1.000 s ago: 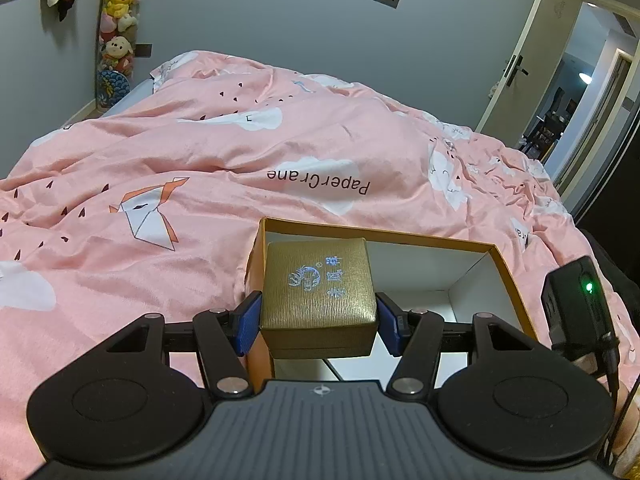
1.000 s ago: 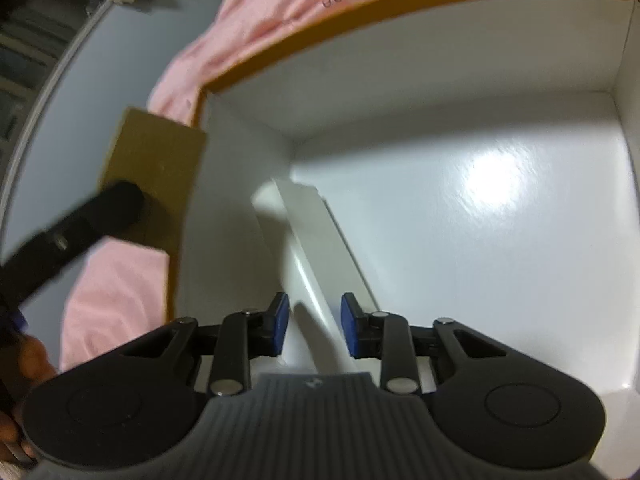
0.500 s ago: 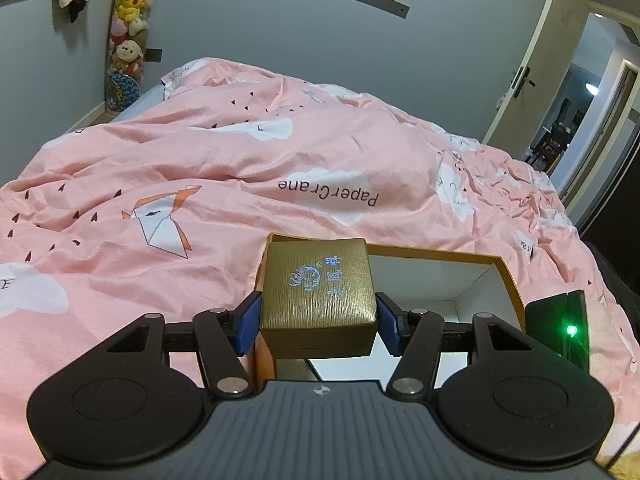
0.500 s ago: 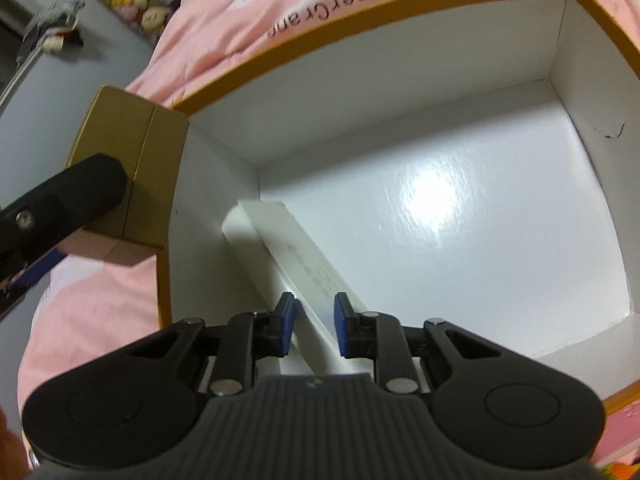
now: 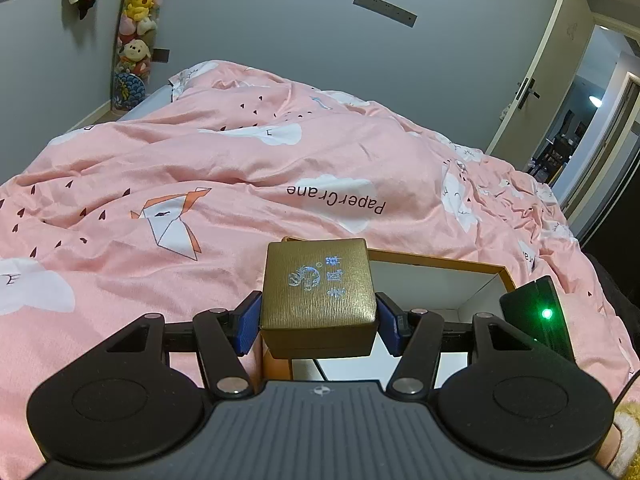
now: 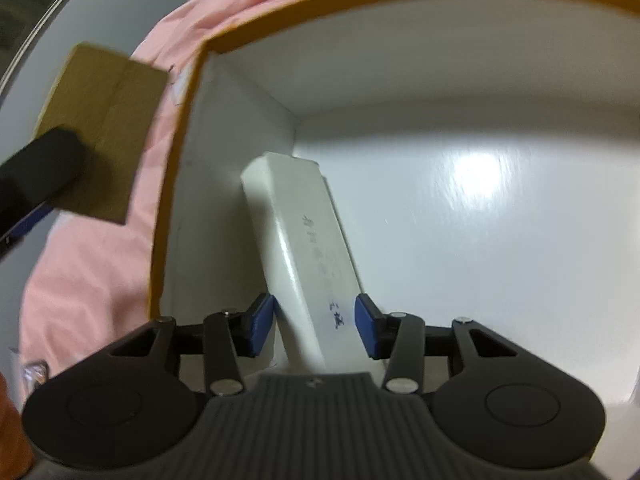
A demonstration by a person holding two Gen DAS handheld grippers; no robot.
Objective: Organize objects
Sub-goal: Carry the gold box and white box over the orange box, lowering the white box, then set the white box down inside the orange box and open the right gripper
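Bedding comes first: a pink duvet (image 5: 248, 168) printed with white clouds and a paper crane covers the whole bed, and everything else sits on it. On the duvet rests an open cardboard box (image 6: 400, 4) with an orange rim and glossy white inner walls and floor; in the left wrist view only its far rim (image 5: 440, 261) and part of the white inside show. Inside the box lies one long white carton (image 6: 308, 248), flat on the floor along the left wall, one end in the far left corner and faint printing on its top face. The right gripper (image 6: 316, 326) points down into the box with its blue pads on either side of the carton's near end; its jaws are opening, and gaps show between pads and carton. The left gripper (image 5: 318, 320) is clamped on a small gold gift box (image 5: 318, 294) with a silvery emblem on its lid, held in the air over the box's left wall. From the right wrist view that gold box (image 6: 100, 128) hangs outside the box, to its left.
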